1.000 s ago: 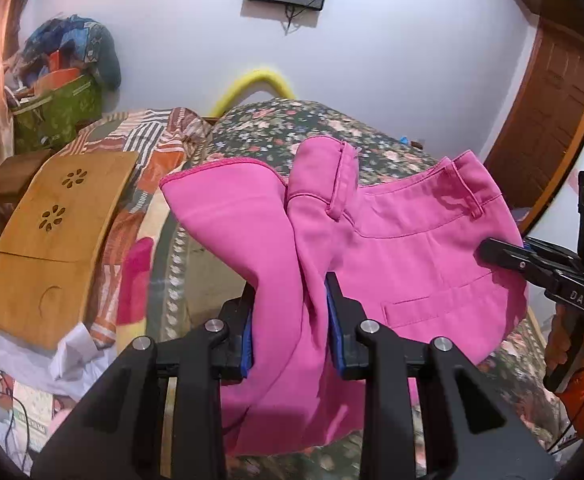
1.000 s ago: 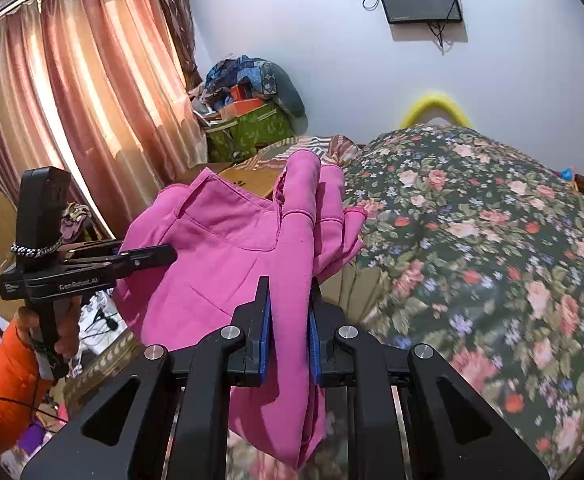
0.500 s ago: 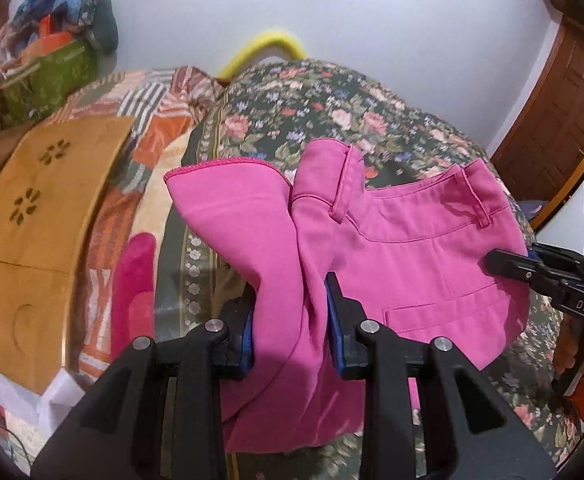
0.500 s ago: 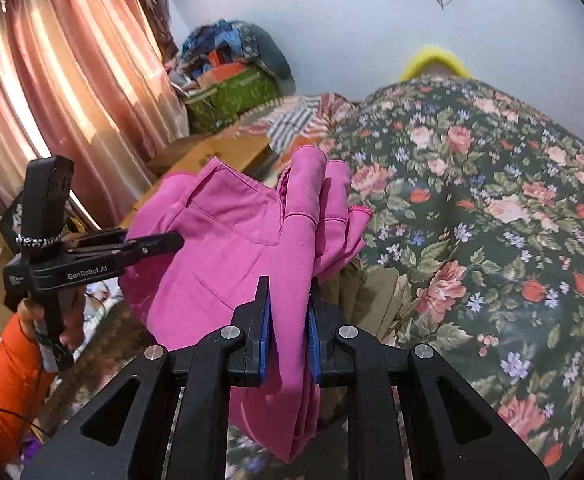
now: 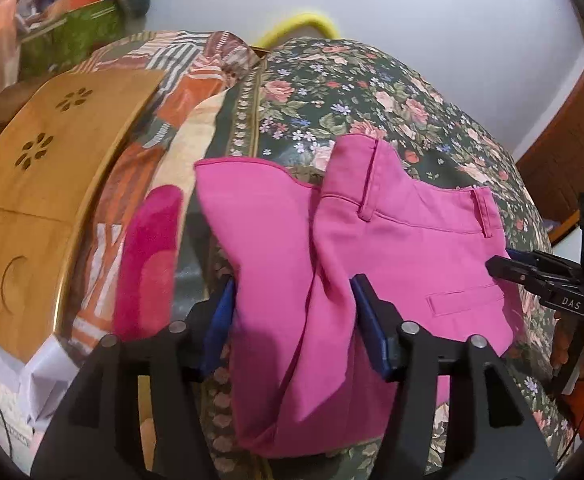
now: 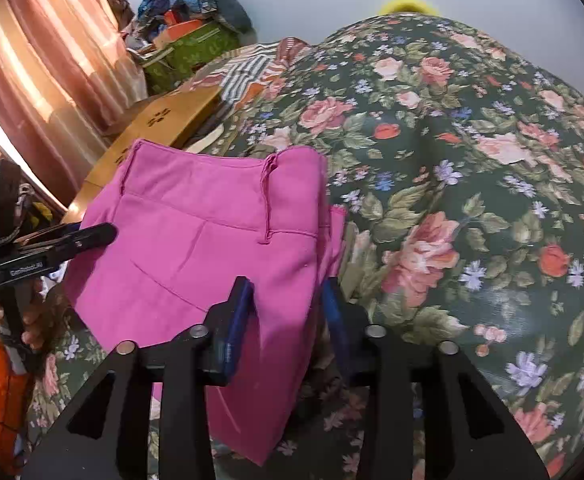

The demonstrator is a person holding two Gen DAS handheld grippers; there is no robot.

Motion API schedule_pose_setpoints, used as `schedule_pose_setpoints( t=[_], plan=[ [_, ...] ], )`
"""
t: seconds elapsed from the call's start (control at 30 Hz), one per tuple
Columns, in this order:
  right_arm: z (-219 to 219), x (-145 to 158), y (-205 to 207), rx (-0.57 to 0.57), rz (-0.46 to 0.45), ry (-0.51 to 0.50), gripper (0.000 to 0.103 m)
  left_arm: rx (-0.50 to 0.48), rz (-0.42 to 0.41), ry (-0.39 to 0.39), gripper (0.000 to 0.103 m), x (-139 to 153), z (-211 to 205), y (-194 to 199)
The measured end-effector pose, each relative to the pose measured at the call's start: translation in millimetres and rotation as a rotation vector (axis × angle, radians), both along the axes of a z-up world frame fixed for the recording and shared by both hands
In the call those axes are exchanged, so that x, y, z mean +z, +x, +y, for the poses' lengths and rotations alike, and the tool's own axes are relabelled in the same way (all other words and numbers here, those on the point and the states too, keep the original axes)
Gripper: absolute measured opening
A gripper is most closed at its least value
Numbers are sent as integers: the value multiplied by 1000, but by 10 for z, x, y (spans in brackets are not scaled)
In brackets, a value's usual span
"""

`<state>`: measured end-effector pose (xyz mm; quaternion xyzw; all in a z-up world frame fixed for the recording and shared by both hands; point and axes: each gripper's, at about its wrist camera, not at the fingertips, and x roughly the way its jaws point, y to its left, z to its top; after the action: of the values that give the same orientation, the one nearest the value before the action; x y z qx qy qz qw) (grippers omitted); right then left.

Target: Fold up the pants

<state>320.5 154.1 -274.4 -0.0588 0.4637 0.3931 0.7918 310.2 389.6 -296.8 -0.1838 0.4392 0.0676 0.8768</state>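
Observation:
The pink pants (image 5: 371,264) lie in a folded stack on the floral bed (image 5: 371,92), waistband and belt loops toward the far side. My left gripper (image 5: 292,300) is open, its blue pads standing apart on either side of the stack's left edge. My right gripper (image 6: 288,300) is open too, its pads apart around the right edge of the pants (image 6: 212,240). Each gripper shows from the side in the other view: the right one (image 5: 531,276) and the left one (image 6: 72,240).
A wooden lap table (image 5: 44,184) lies left of the bed on a striped blanket (image 5: 164,92). A darker pink cloth (image 5: 148,264) lies beside the pants. A green box with clutter (image 6: 188,52) and curtains (image 6: 32,80) stand at the left. A wooden door (image 5: 571,152) is at the right.
Both grippers lowered the held pants onto the bed and opened; the cloth that was pinched and bunched between the pads now lies spread flat.

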Motion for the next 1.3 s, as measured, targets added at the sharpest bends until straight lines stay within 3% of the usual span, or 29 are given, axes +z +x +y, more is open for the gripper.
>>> schedule_pose_setpoints(
  t=[0.23, 0.47, 0.67, 0.9, 1.1, 1.2, 1.3],
  plan=[
    [-283, 278, -76, -34, -78, -3, 41, 68, -18, 98, 59, 377, -84, -272],
    [-749, 900, -413, -91, -193, 88, 41, 122, -141, 206, 59, 1149, -496, -814],
    [-1159, 1601, -1013, -131, -338, 195, 41, 93, -306, 249, 59, 1862, -1072, -1409],
    [-1446, 2183, -1881, -114, -527, 272, 41, 76, -463, 335, 59, 2442, -1748, -2175],
    [-1639, 2455, -2557, -71, -626, 361, 41, 79, -574, 366, 64, 2757, -2200, -2826],
    [-1687, 2490, -2757, -47, -640, 403, 41, 79, -606, 389, 65, 2861, -2370, -3068],
    [-1736, 2475, -2927, -58, -657, 428, 41, 86, -641, 418, 73, 2910, -2522, -3273]
  ],
)
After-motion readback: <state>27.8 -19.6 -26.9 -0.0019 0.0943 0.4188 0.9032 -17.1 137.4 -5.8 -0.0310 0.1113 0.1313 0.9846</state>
